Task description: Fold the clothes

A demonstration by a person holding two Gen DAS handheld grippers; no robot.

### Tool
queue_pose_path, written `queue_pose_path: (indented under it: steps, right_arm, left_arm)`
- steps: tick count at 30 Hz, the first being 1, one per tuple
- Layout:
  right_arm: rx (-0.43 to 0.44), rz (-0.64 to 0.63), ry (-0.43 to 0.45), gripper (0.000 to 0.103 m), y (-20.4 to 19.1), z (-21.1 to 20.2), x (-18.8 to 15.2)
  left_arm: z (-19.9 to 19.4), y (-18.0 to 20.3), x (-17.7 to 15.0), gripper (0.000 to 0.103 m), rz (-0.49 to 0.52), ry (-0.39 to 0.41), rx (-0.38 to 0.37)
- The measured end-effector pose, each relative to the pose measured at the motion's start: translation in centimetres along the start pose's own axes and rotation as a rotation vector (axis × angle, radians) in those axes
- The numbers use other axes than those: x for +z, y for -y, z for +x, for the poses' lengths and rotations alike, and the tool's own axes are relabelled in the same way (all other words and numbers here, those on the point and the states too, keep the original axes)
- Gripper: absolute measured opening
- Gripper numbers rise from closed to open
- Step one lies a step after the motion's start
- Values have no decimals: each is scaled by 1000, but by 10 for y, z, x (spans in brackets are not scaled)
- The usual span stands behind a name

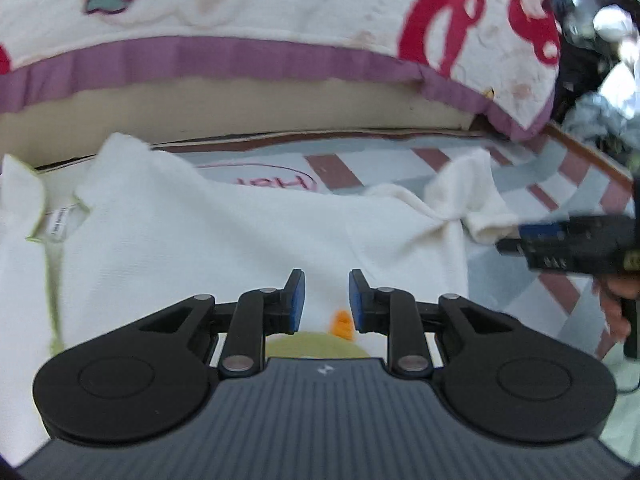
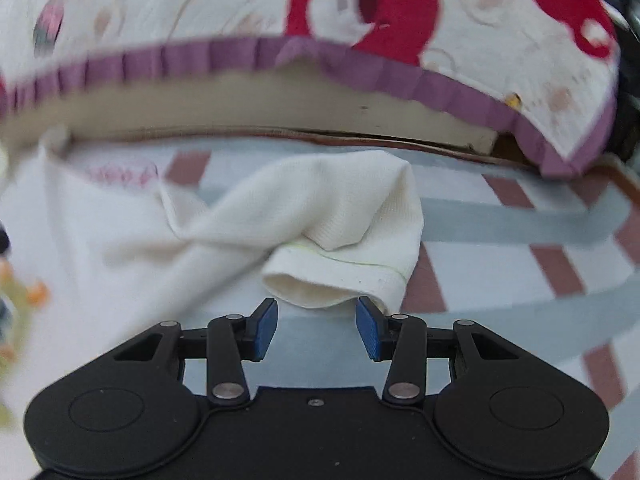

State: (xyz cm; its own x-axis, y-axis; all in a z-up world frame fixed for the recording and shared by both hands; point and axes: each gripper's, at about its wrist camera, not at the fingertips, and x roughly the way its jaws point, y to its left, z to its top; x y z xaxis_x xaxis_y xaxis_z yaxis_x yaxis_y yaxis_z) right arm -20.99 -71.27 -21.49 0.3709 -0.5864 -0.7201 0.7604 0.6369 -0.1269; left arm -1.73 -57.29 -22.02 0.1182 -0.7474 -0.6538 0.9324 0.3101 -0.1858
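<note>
A white polo shirt lies flat on a patterned mat, its collar at the far left and a green and orange print near its middle. My left gripper hovers open over the shirt's body, nothing between its blue pads. The shirt's right sleeve lies crumpled, its cuff opening toward me. My right gripper stands open just in front of that cuff, apart from it. In the left wrist view the right gripper appears at the right edge beside the sleeve.
The mat has grey and red-brown stripes. Behind it rises a bed edge with a white blanket printed with red bears and a purple trim. Dark clutter sits at the far right. A hand holds the right gripper.
</note>
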Motion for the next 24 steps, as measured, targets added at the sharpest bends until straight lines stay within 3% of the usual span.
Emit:
queue_pose_path:
  steps: [4,6,7,9,12,15,17,19,22,24]
  right_arm:
    - [-5,-4,-10,56,12,21,12]
    - [-8,-6,-15,54,18,32,19]
    - [-4,19,-21,44,22,35,21]
    - [30,126,-46,3,36,36,27]
    - [100,368,-6,3,68,25,31]
    - [132,537,30,3,94,10,27]
    - [127,601,45,3,106,2,20]
    - [87,640,88,3,120,-12,18]
    - [20,648,124,3,147,-19,25]
    - [-25,645,131,3,163,-19,30]
  left_arm:
    - [7,15,-5,23,13,-20,-10]
    - [8,17,-6,25,-9,-22,-15]
    - [8,19,-6,26,-19,-17,-14]
    - [8,20,-6,27,-53,-5,-14]
    - [9,24,-5,28,-93,-3,-30]
    - [11,42,-7,34,-12,26,-49]
    - [13,60,-12,42,94,57,-75]
    - [20,79,-16,43,173,35,-84]
    - [39,99,-12,49,176,-36,-140]
    - [57,108,-8,50,189,-93,-116]
